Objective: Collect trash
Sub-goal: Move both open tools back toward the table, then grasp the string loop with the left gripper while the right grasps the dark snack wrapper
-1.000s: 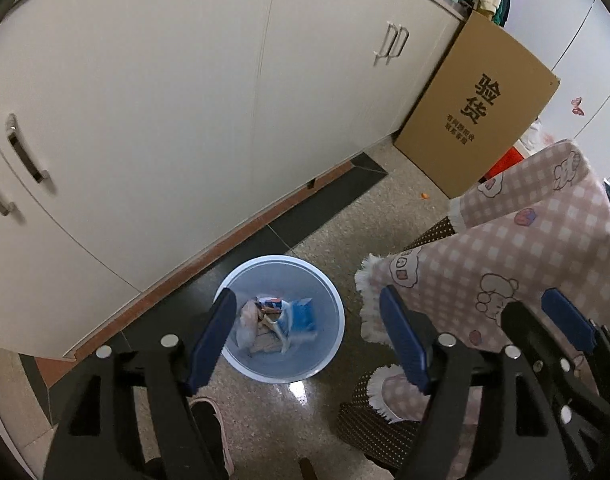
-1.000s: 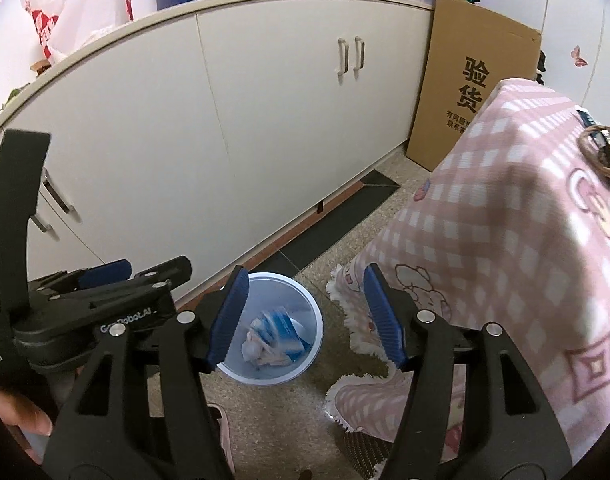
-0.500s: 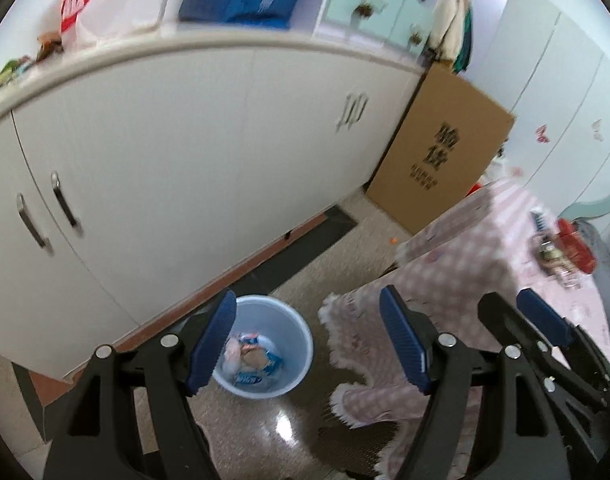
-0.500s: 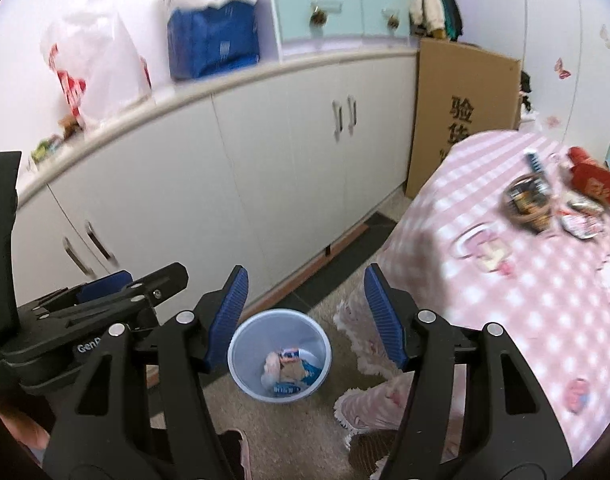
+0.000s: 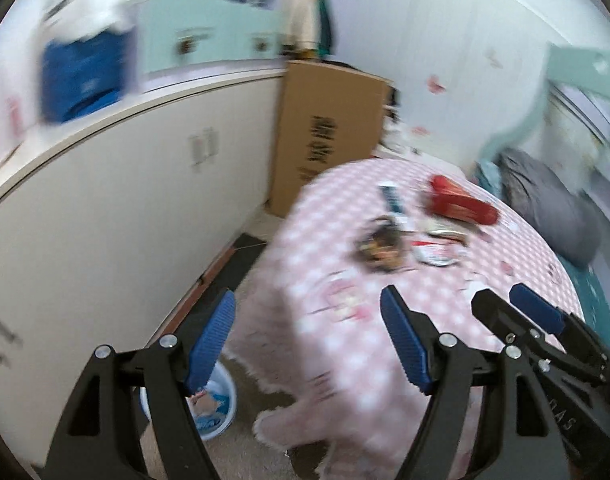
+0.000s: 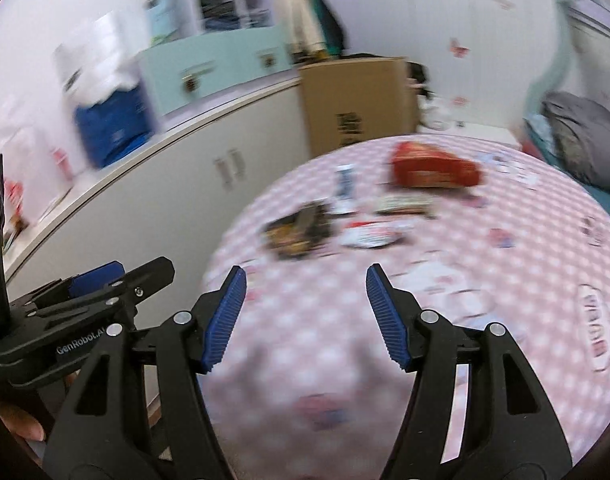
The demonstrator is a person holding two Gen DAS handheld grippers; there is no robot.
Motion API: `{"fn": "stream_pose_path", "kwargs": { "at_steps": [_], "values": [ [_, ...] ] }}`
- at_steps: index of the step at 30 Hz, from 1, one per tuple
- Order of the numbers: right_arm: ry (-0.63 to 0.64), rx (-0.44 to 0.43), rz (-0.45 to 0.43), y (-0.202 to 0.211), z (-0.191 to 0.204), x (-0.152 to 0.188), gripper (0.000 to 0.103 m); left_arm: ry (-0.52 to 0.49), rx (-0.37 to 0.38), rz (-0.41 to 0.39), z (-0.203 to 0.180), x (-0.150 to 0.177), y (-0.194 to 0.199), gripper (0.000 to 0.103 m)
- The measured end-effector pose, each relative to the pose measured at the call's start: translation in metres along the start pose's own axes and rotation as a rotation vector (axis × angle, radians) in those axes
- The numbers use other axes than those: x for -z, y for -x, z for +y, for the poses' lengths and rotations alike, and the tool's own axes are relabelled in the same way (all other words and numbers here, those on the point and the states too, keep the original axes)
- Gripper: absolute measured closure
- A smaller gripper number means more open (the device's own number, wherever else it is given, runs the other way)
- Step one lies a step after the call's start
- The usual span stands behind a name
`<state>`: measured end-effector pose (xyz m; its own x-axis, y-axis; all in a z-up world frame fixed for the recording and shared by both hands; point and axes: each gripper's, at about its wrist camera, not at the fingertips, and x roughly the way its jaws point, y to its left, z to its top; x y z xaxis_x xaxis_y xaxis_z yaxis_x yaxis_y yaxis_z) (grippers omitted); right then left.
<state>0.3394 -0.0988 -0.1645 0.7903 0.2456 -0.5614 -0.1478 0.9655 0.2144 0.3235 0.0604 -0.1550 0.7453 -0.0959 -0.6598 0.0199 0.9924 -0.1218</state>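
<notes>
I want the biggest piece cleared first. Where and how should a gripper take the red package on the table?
Grip the red package across its short depth, near the middle, probably coming from above with the right gripper, whose jaws stand open and empty. It lies flat and long on the pink checked tablecloth, apart from the other litter. Blur hides finer edges.

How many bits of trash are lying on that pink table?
5, roughly: red packet farthest, blue-white tube to its left, flat wrapper mid-table, dark wrapper and white wrapper nearest. Blur may hide others.
</notes>
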Motion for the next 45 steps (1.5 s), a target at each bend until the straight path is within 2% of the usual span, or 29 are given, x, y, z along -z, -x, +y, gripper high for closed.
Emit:
{"fn": "stream_pose_path", "kwargs": {
  "at_steps": [1,3,6,7,9,13,16,17,18,20,22,26,29,33,34,35,42,44,45],
  "values": [
    [-0.019,0.020,-0.002,0.000,-0.015,-0.003,0.041,-0.027,0.017,0.016,-0.016,-0.005,-0.011,0.033],
    [-0.054,0.042,-0.002,-0.001,-0.042,-0.011,0.041,-0.064,0.042,0.039,-0.037,-0.011,-0.025,0.044],
    [-0.078,0.059,0.003,-0.005,-0.062,-0.016,0.041,-0.143,0.036,0.044,-0.069,-0.020,-0.047,0.046],
    [-0.087,0.060,0.009,-0.009,-0.070,-0.019,0.041,-0.162,0.029,0.043,-0.074,-0.021,-0.052,0.046],
    [-0.094,0.059,0.013,-0.011,-0.080,-0.020,0.041,-0.199,0.021,0.053,-0.085,-0.027,-0.067,0.054],
    [-0.096,0.040,0.029,-0.023,-0.088,-0.025,0.041,-0.231,-0.001,0.084,-0.090,-0.033,-0.091,0.058],
    [-0.089,0.024,0.038,-0.031,-0.085,-0.027,0.041,-0.235,0.014,0.120,-0.085,-0.036,-0.107,0.081],
    [-0.088,0.019,0.040,-0.033,-0.084,-0.027,0.041,-0.232,0.023,0.139,-0.083,-0.036,-0.112,0.093],
    [-0.086,0.016,0.043,-0.036,-0.082,-0.027,0.041,-0.226,0.020,0.150,-0.080,-0.036,-0.116,0.100],
    [-0.082,0.009,0.046,-0.039,-0.079,-0.028,0.041,-0.188,0.030,0.119,-0.072,-0.039,-0.113,0.100],
    [-0.075,0.001,0.048,-0.042,-0.074,-0.029,0.041,-0.119,0.082,0.078,-0.058,-0.044,-0.101,0.100],
    [-0.045,-0.024,0.065,-0.050,-0.058,-0.030,0.041,-0.016,0.135,0.018,-0.030,-0.050,-0.078,0.100],
    [-0.006,-0.049,0.100,-0.062,-0.038,-0.029,0.041,0.026,0.109,-0.022,-0.014,-0.051,-0.063,0.100],
    [0.050,-0.060,0.140,-0.079,-0.010,-0.027,0.040,0.069,0.117,-0.041,0.006,-0.048,-0.049,0.100],
    [0.066,-0.059,0.148,-0.083,-0.002,-0.027,0.037,0.066,0.110,-0.050,0.011,-0.047,-0.045,0.100],
    [0.092,-0.062,0.159,-0.088,0.006,-0.026,0.034,0.063,0.100,-0.052,0.014,-0.046,-0.044,0.100],
    [0.240,-0.014,0.221,-0.121,0.044,-0.024,0.034,0.087,0.047,-0.035,0.044,-0.037,-0.044,0.100],
    [0.266,0.008,0.234,-0.128,0.049,-0.026,0.037,0.091,0.049,-0.029,0.049,-0.034,-0.045,0.100],
    [0.276,0.024,0.244,-0.132,0.050,-0.026,0.045,0.094,0.049,-0.027,0.052,-0.032,-0.045,0.100]
  ]
}}
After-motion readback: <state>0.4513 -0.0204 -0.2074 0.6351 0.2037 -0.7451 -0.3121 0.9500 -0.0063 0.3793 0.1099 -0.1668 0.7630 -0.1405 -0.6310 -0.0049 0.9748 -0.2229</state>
